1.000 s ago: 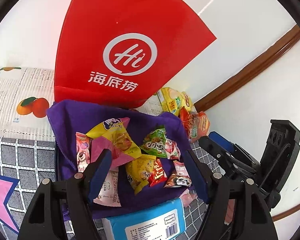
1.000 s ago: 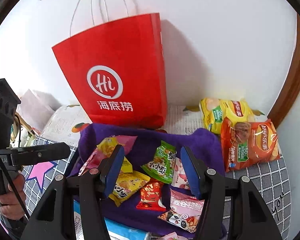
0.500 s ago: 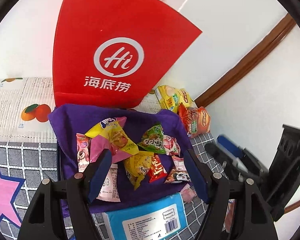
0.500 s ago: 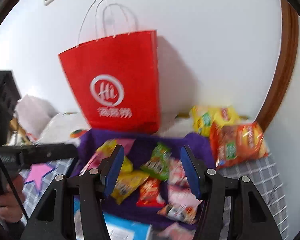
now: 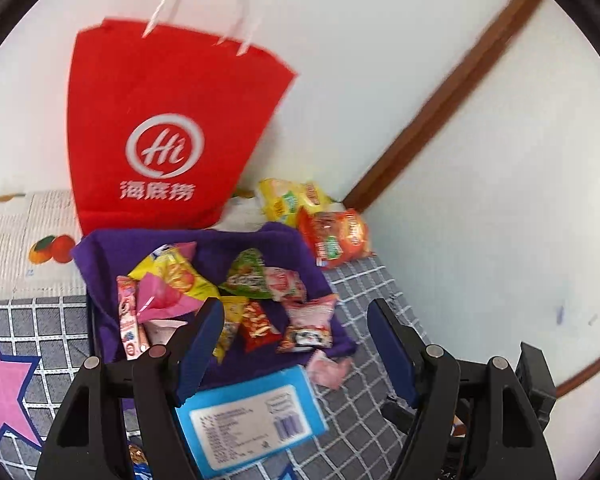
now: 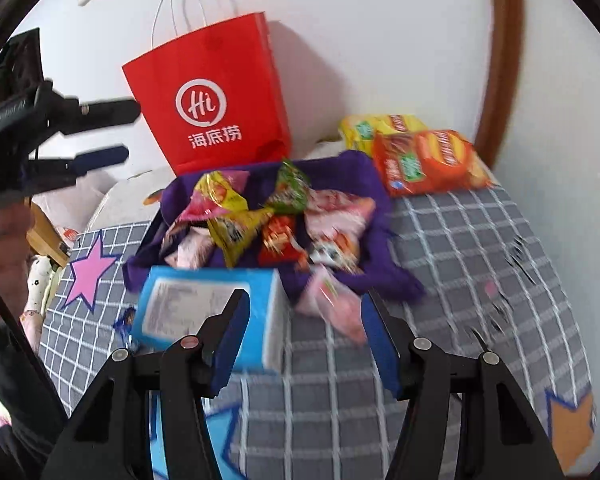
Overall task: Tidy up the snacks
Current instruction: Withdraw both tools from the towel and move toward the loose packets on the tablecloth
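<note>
Several small snack packets lie heaped on a purple cloth. Behind it a red paper bag stands against the wall. An orange chip bag and a yellow one lie to its right. A blue box sits at the cloth's near edge, with a loose pink packet beside it. My left gripper is open and empty above the near side. My right gripper is open and empty over the box and pink packet.
The bed has a grey checked cover with pink stars. A fruit-print sheet lies left of the bag. A brown wooden frame runs up the white wall at right. A hand shows at left.
Both grippers have drawn back from the snack pile, so the bag and packets look smaller and farther. The blue box now shows more fully. Neither gripper's opening has changed.
</note>
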Demonstrator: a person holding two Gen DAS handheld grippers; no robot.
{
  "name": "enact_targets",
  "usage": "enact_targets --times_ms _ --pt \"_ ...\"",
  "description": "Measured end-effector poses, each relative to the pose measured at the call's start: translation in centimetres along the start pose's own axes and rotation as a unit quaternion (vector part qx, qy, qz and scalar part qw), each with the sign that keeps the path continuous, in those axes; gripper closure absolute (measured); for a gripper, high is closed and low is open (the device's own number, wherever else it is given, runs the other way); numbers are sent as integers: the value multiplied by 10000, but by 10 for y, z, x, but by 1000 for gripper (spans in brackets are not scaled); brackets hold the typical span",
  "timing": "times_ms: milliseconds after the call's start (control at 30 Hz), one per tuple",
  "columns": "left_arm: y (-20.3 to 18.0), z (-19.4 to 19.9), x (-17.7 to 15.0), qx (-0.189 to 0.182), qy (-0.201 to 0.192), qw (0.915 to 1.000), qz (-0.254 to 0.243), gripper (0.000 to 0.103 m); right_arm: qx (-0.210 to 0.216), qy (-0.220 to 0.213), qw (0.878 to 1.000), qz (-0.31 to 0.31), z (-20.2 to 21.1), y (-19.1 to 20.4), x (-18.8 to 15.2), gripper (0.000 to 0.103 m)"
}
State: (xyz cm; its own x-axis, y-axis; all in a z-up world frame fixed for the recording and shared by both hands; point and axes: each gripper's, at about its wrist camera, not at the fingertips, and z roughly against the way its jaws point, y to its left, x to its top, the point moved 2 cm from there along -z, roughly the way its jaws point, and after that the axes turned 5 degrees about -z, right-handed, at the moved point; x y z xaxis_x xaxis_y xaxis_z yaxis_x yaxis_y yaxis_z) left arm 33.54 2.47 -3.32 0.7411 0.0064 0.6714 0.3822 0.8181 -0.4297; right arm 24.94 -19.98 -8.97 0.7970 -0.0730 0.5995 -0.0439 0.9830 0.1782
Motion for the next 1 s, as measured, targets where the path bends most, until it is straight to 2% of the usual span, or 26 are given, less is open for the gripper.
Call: enact_targets --times_ms 200,333,433,533,700,800,1000 --pt "-26 31 -13 119 -182 9995 -235 31 46 -280 9982 -524 50 -24 -33 44" --pt "-31 53 -32 204 -132 9995 -208 31 80 -360 9971 -660 65 -27 -48 44" --pt "-32 69 -47 407 -176 9985 -310 31 44 -439 9965 -709 68 -23 -55 44" --pt "-26 84 -65 424 -164 9986 -272 31 -63 -553 9955 -766 72 -17 -60 44" --pt "-6 103 -89 498 -275 9983 -114 31 118 -622 9953 -738 82 -8 -66 44" --pt "4 112 -103 609 -357 9975 -21 31 -165 -873 9939 -658 89 -7 -67 44" --pt "25 110 -127 925 -258 9953 103 31 -71 -483 9960 -752 73 -15 -69 44"
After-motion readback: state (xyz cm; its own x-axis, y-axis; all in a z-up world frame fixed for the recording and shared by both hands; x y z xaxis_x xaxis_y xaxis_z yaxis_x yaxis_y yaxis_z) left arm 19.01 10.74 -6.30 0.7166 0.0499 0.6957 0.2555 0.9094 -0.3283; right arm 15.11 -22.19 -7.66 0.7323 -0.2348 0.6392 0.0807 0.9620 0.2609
